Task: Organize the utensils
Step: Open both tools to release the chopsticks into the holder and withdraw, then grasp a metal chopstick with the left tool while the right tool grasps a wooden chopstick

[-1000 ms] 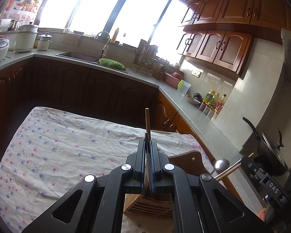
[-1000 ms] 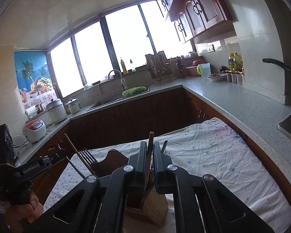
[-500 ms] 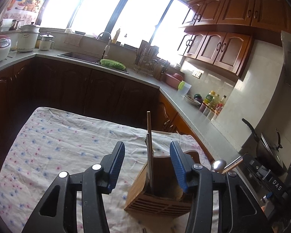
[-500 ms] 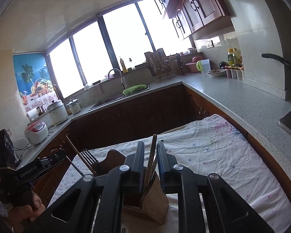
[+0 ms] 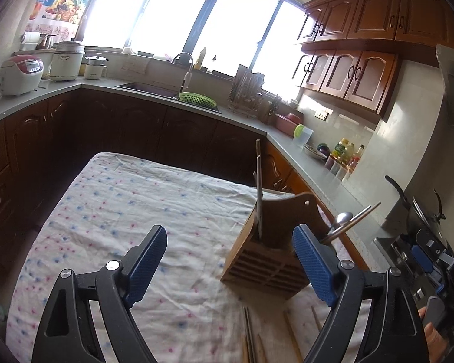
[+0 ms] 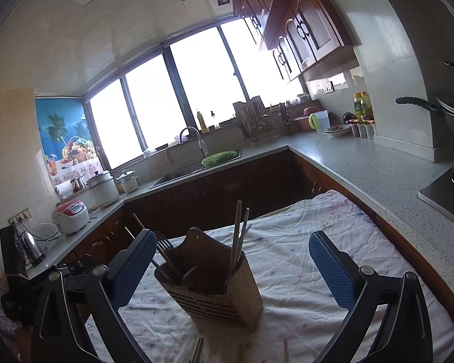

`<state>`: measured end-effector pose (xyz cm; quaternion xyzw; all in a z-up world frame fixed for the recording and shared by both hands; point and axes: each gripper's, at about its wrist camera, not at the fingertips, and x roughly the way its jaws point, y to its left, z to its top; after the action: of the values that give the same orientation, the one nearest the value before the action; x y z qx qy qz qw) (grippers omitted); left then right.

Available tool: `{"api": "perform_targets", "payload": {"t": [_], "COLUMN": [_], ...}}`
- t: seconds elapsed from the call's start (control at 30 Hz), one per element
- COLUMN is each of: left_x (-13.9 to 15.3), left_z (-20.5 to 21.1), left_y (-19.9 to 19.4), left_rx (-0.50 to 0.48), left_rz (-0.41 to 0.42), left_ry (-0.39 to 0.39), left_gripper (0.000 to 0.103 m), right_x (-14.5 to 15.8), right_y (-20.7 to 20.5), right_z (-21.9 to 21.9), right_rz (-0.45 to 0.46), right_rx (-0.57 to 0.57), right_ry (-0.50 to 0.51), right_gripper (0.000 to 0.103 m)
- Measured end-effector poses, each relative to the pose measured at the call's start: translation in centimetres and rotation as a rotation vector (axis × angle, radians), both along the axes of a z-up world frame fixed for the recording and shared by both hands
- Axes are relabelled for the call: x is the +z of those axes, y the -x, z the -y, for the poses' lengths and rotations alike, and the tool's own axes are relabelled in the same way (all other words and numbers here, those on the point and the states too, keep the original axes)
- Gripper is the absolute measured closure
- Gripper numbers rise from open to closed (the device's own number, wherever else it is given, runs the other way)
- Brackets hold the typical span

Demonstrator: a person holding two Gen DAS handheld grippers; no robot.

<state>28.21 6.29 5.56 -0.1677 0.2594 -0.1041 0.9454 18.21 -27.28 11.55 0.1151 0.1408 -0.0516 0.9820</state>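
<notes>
Left wrist view: the left gripper (image 5: 230, 260) and right gripper (image 6: 230, 267) have both just opened wide and now hold nothing, each having left a chopstick standing in the wooden holder (image 5: 266, 260), while more chopsticks (image 5: 251, 338) lie on the cloth just before it.

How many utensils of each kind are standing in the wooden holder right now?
Chopsticks: 3
Fork: 1
Spoon: 1
Total: 5 that show clearly in the wooden holder. A thin tip beside the upright pair is too small to tell.
</notes>
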Motion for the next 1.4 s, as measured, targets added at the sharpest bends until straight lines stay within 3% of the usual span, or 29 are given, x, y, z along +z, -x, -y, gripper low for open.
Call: {"api": "perform_targets", "payload": {"t": [0.4, 0.9, 1.17, 1.23, 1.4], "left_x": [-1.1, -1.9, -3.3, -3.8, -5.1], "left_z": [0.6, 4.0, 5.7, 6.1, 6.9], "left_y": [6.7, 7.9, 6.4, 5.9, 4.3], "left_rx": [-0.028, -0.099, -0.132, -0.143, -0.164], "left_rz": [-0.107, -0.179, -0.267, -0.291, -0.338], "left_ry": [-0.016, -0.083, -0.142, -0.156, -0.170], "left_gripper": [0.017, 0.019, 0.032, 0.040, 0.046], "right_x": [-4.8, -8.0, -8.9, -9.2, -10.2], "right_y": [5.1, 7.9, 7.3, 7.0, 6.0], "right_z": [0.5, 1.5, 1.4, 1.3, 1.1], "right_rz": [-0.135, -0.226, -0.260, -0.275, -0.326], "right_rx": [-0.013, -0.034, -0.014, -0.006, 0.007], "right_ry": [-0.012, -0.026, -0.024, -0.021, -0.017], "right_gripper": [0.001, 0.001, 0.003, 0.007, 0.022]}}
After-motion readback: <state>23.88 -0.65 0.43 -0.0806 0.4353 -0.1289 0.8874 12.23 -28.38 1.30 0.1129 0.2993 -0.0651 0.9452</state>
